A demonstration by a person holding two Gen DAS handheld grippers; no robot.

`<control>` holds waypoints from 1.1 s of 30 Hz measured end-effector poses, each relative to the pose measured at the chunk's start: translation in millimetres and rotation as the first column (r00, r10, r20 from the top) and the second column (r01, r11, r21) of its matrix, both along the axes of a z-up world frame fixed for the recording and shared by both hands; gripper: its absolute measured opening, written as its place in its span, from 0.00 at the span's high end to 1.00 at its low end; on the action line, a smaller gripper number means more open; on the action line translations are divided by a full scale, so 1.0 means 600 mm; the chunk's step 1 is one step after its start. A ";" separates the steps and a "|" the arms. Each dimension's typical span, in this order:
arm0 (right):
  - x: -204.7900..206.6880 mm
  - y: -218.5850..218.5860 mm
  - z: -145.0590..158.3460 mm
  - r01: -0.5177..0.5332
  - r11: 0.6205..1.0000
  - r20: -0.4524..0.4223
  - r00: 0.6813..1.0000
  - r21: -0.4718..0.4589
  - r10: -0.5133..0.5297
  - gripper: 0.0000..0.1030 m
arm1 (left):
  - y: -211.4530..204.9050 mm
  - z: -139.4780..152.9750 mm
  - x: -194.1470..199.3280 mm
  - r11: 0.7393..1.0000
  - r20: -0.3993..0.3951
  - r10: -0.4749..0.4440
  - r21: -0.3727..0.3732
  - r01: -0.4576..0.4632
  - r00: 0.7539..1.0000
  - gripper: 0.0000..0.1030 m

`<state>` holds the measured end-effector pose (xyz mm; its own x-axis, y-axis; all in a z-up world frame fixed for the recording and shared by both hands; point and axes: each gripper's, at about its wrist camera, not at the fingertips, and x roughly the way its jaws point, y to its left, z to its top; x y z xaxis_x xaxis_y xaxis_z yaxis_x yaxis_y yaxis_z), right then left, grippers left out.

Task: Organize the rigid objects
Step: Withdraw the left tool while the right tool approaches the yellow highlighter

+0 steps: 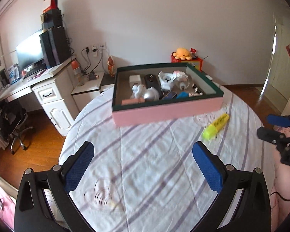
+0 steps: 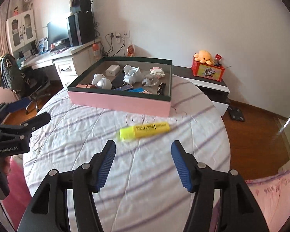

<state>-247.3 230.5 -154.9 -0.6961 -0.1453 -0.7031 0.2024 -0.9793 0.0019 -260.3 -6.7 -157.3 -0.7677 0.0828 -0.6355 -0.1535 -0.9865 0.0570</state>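
The yellow highlighter (image 2: 144,131) lies on the bed (image 2: 125,174) at twelve o'clock from my right gripper (image 2: 143,164), long axis crosswise, near the pink box (image 2: 121,101). Both jaws gape wide and empty; my left gripper (image 1: 143,166) sits farther off.

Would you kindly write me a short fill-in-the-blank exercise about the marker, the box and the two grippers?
1. The yellow highlighter lies on the bedspread, ____ the pink box.
2. The right gripper has its jaws ____.
3. The left gripper grips ____.
4. The orange plush octopus sits on a ____ box.

Missing words: outside; open; nothing; red
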 end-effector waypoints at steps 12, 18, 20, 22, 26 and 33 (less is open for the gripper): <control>0.012 0.023 -0.033 0.032 0.999 0.038 0.999 -0.027 -0.031 0.38 | 0.000 -0.015 0.012 1.000 0.020 -0.018 0.011 0.018 1.000 0.00; 0.007 0.055 -0.043 0.080 0.996 0.049 0.996 -0.026 -0.079 0.38 | -0.014 -0.028 0.003 0.999 0.037 -0.015 0.030 0.014 0.999 0.00; 0.002 0.063 -0.044 0.089 0.996 0.051 0.995 -0.029 -0.087 0.38 | -0.019 -0.027 -0.003 0.999 0.037 -0.016 0.032 0.014 0.999 0.00; -0.008 0.067 -0.046 0.095 0.995 0.053 0.994 -0.034 -0.093 0.38 | -0.021 -0.027 -0.011 0.999 0.038 -0.018 0.032 0.017 0.999 0.00; -0.025 0.062 -0.053 0.091 0.995 0.064 0.994 -0.036 -0.089 0.38 | -0.012 -0.023 -0.034 0.998 0.030 -0.058 0.009 0.058 0.998 0.00; -0.081 0.030 -0.072 0.085 0.994 0.095 0.992 -0.073 -0.077 0.38 | -0.037 -0.003 -0.108 1.000 0.016 -0.016 -0.003 0.017 1.000 0.00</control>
